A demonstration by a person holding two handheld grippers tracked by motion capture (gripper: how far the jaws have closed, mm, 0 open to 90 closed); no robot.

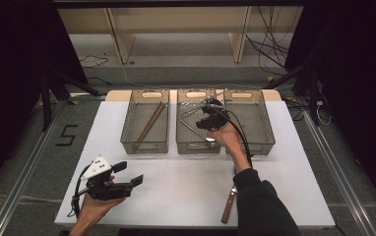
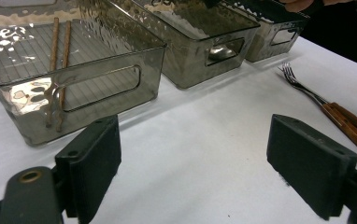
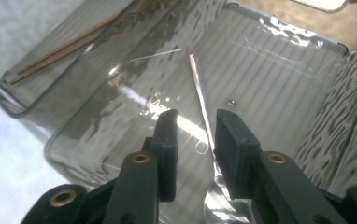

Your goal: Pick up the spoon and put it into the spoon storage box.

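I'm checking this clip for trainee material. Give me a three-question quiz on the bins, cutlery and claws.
1. True or false: the left claw is open above bare table.
2. Which bin holds the chopsticks? A left bin B middle bin C right bin
3. Fill in: the right claw is above the ___ bin, over a silver spoon.

Key: 1 true; 2 A; 3 middle.

The forearm hides most of the fork [image 1: 229,205]; the spoon [image 3: 203,112] bowl lies behind the jaws.

glossy smoked-plastic bins [image 1: 145,143], wooden chopsticks [image 1: 150,122] — matt table [image 1: 186,189]
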